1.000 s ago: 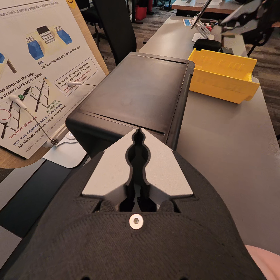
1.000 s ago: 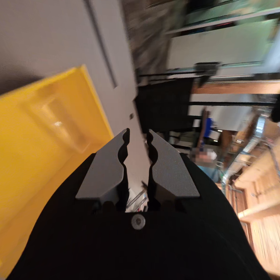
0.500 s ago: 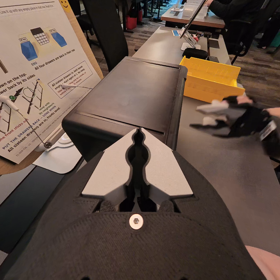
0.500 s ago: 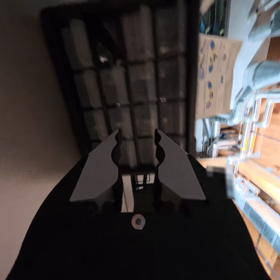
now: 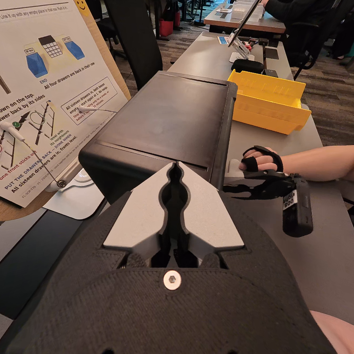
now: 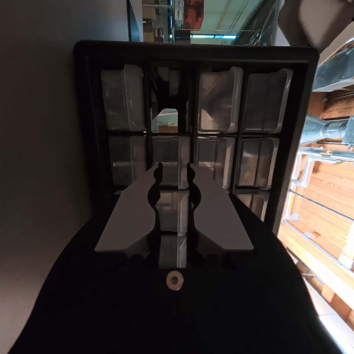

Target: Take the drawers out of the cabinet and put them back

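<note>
The black drawer cabinet (image 5: 168, 118) stands on the grey table, and the left wrist view shows its top. My left gripper (image 5: 176, 163) is shut and empty, held just above the cabinet's near top edge. My right gripper (image 6: 174, 165) is open, empty and turned on its side, facing the cabinet front (image 6: 295, 134). That front holds a grid of clear drawers, and the one nearest the fingertips (image 6: 170, 159) has its handle ridge between them. I cannot tell whether they touch. One slot (image 6: 168, 99) is empty. The right gripper also shows in the left wrist view (image 5: 229, 179), at the cabinet's front edge.
An empty yellow bin (image 5: 268, 103) sits on the table beyond the cabinet's front. An instruction poster (image 5: 47, 95) on a wooden board stands left of the cabinet. A black case (image 5: 247, 66) and a tablet stand (image 5: 241, 51) lie farther along the table. Office chairs stand behind. Left tips to right tips: about 15 centimeters.
My right gripper has swung down from above the yellow bin to the cabinet front and opened wider. My left gripper has stayed shut and nearly still over the cabinet.
</note>
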